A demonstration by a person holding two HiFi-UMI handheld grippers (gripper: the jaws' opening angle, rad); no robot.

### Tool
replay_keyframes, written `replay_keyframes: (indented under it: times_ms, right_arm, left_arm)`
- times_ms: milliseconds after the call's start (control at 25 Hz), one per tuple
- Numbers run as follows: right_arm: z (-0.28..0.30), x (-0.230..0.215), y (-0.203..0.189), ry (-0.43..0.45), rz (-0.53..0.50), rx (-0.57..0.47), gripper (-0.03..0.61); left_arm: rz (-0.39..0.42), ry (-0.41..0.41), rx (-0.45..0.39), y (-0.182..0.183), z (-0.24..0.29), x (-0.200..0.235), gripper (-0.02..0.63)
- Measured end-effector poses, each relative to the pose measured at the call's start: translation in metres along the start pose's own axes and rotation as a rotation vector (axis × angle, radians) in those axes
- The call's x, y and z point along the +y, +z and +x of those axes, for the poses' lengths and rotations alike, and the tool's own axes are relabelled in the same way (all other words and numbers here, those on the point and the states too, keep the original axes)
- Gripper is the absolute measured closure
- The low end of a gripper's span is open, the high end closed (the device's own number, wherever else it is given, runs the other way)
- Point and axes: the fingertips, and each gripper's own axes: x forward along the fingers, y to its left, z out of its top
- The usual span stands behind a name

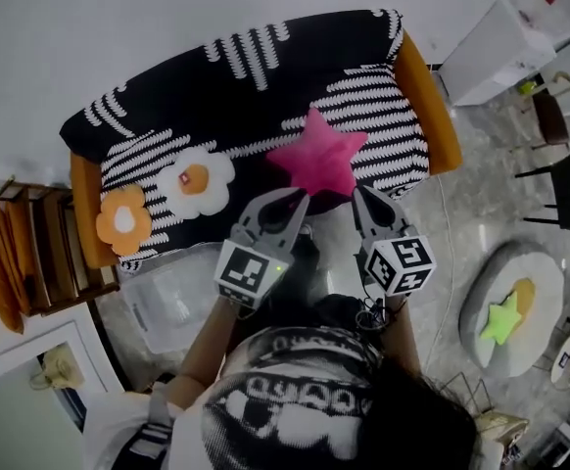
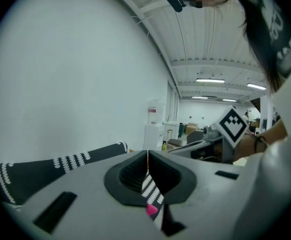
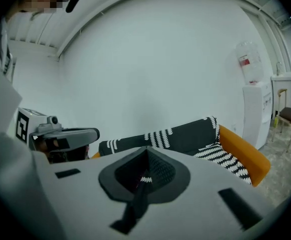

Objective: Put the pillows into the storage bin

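Note:
Three pillows lie on the black-and-white striped sofa [image 1: 265,67]: a pink star pillow [image 1: 319,155] in the middle, a white flower pillow [image 1: 197,181] left of it, and an orange flower pillow [image 1: 123,219] by the left armrest. A clear storage bin [image 1: 167,302] stands on the floor in front of the sofa's left end. My left gripper [image 1: 301,199] is shut and empty, its tip at the star's lower left point. My right gripper [image 1: 359,194] is shut too, just below the star's lower right point. In the left gripper view the jaws meet [image 2: 147,159], with sofa stripes and pink beneath.
A wooden shelf [image 1: 30,253] stands left of the bin. At the right are a round grey pouf [image 1: 515,306] bearing a green star and an orange cushion, black chairs [image 1: 559,189] and a white cabinet [image 1: 496,52]. A water dispenser [image 3: 253,109] stands beyond the sofa's orange armrest [image 3: 240,149].

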Motion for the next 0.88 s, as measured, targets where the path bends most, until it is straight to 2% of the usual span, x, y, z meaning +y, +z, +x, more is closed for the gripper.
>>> replay_keyframes:
  times_ms: [360, 640, 880]
  right_arm:
    - [0.082, -0.03, -0.006, 0.022, -0.002, 0.123, 0.574]
    - [0.145, -0.073, -0.01, 0.076, -0.059, 0.227, 0.572]
    - [0.223, -0.117, -0.019, 0.184, -0.101, 0.339, 0.571]
  left_arm:
    - [-0.059, 0.016, 0.046, -0.022, 0.031, 0.06, 0.606]
    - [-0.076, 0.095, 0.059, -0.031, 0.057, 0.084, 0.606]
    - [-0.126, 0.201, 0.038, -0.032, 0.098, 0.122, 0.606]
